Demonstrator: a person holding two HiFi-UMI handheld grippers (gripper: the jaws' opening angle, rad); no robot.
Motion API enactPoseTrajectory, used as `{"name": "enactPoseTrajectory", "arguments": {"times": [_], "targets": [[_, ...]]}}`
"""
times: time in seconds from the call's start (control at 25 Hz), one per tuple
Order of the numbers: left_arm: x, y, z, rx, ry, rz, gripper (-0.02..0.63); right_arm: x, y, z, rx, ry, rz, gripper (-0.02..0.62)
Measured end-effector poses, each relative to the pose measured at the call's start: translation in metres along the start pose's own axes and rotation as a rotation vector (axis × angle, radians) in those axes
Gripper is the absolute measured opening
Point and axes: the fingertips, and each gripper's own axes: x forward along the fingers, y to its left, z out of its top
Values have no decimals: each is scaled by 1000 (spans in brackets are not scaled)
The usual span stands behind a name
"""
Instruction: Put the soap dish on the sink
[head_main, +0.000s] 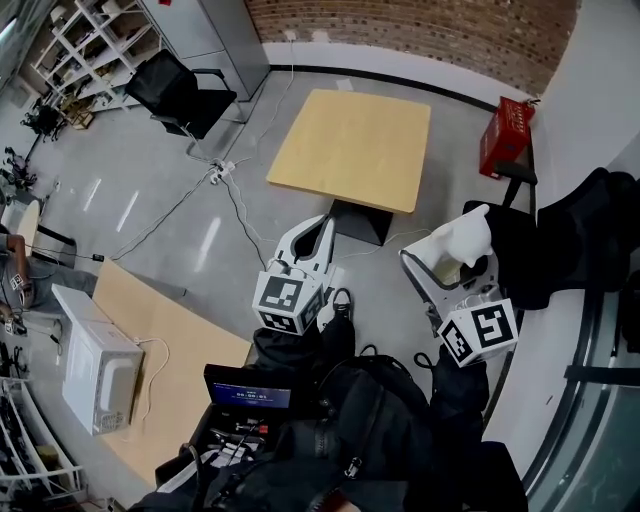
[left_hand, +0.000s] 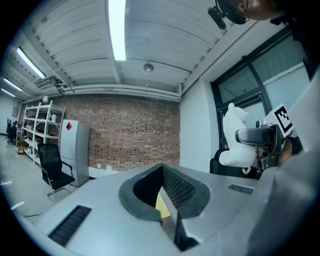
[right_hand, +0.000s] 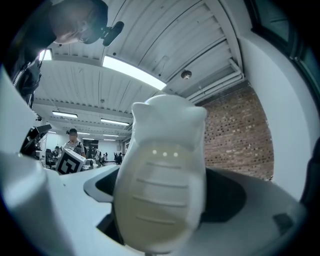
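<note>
White soap dish (head_main: 462, 238) clamped between jaws of right tool (head_main: 450, 258), raised above grey floor (head_main: 150, 200), at 4 o'clock from wooden counter (head_main: 350, 150). Left tool (head_main: 322, 226) at 6 o'clock from that counter, jaws together, nothing between them.

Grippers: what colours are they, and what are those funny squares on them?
Both the left gripper and right gripper are whitish-grey and tapered. Each carries a white cube printed with black square markers. Inner pads are dark and dimpled. The sleeves are black.
</note>
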Motion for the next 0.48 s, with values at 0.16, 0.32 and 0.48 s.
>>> {"name": "enactPoseTrajectory", "arguments": {"times": [0.16, 0.32, 0.48], "targets": [[24, 13, -3, -11, -2, -20, 3, 22, -12, -4, -2, 14, -16, 508], [60, 32, -7, -34, 4, -38, 3, 55, -34, -9, 4, 29, -31, 508], [95, 58, -11, -50, 17, -45, 3, 96, -52, -17, 16, 56, -39, 508]]}}
